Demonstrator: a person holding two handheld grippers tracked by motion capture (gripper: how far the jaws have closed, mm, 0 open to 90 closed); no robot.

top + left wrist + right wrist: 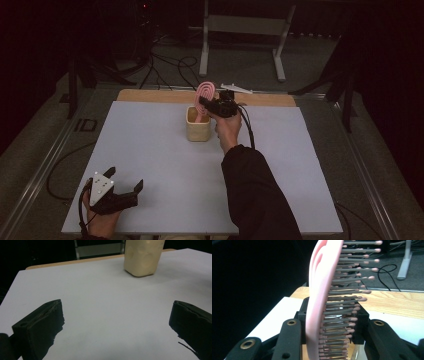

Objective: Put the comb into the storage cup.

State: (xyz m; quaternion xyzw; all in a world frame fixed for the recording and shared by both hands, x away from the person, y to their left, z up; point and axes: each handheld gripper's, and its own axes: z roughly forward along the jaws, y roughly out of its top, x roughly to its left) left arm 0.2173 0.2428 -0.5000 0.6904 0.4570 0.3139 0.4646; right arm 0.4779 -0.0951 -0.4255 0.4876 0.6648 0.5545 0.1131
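Dark floor surrounds the white table (150, 165). Right gripper (212, 106) pinches the pink hairbrush (204, 95), handle already inside the cream holder (198, 131); release remains. Left gripper (122, 192) rests spread, empty.

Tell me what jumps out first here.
The pink hairbrush stands out, clamped in the right gripper over the cream container at the far middle of the white table. The left gripper rests open near the table's near left corner, jaws wide apart.
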